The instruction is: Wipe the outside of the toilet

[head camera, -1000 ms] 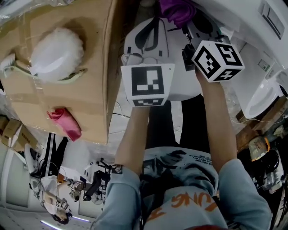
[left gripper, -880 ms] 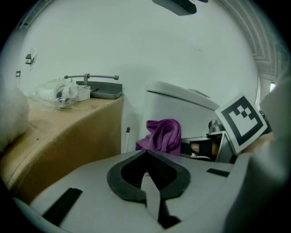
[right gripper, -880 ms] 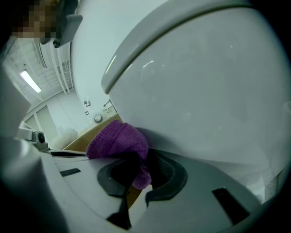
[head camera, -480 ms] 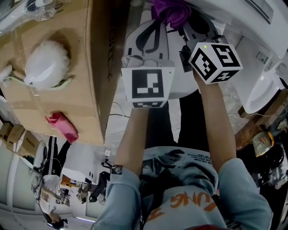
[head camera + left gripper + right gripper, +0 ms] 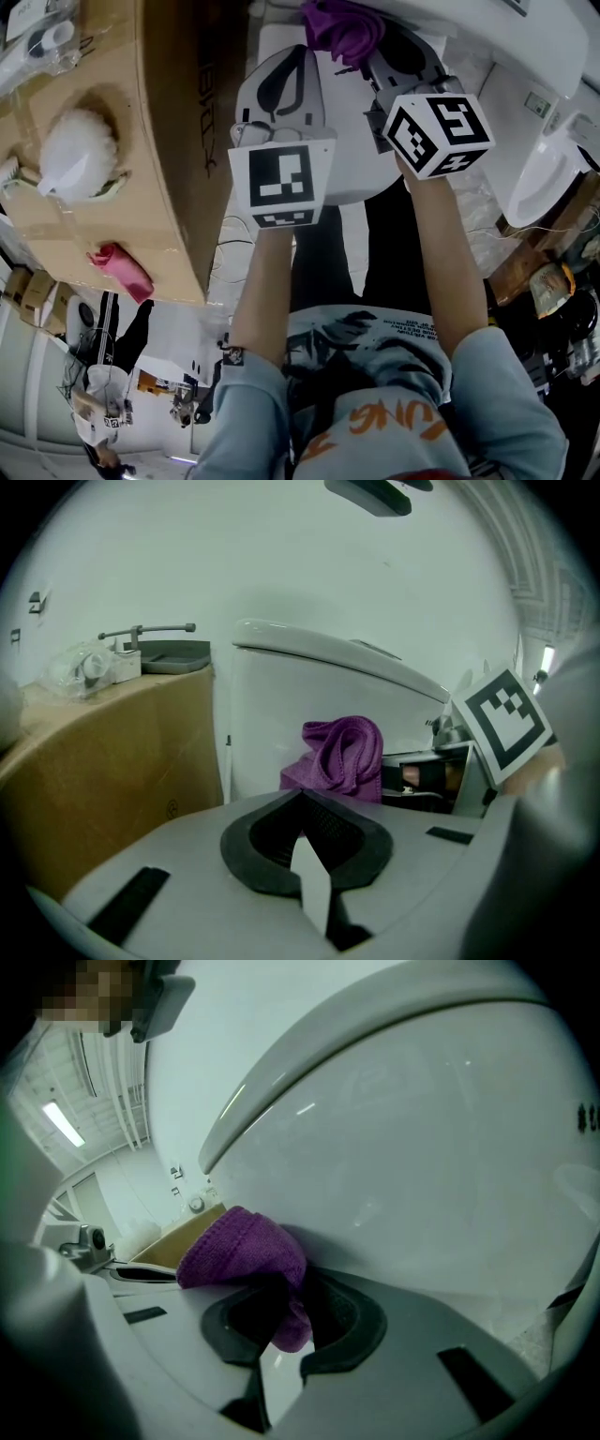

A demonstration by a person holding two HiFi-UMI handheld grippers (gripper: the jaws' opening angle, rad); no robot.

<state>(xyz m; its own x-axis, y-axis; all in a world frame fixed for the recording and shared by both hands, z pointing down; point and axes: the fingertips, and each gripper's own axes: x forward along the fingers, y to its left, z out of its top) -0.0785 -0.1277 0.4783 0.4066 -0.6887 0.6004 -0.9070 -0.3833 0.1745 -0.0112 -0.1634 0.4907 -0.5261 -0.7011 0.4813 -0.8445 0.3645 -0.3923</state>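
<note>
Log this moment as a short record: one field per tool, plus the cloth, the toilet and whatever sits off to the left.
left tool: jaws together, nothing between them, held next to the right tool
right tool: jaws closed on the purple cloth
purple cloth: bunched, sticking out past the jaws, right up at the toilet
toilet: white, its curved outer wall fills the right gripper view
cardboard box: on the person's left; a white fluffy item and a pink item lie on top

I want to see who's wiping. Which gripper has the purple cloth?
The right gripper: its jaws are shut on the purple cloth, close by the toilet. The left gripper is shut with nothing in it.
</note>
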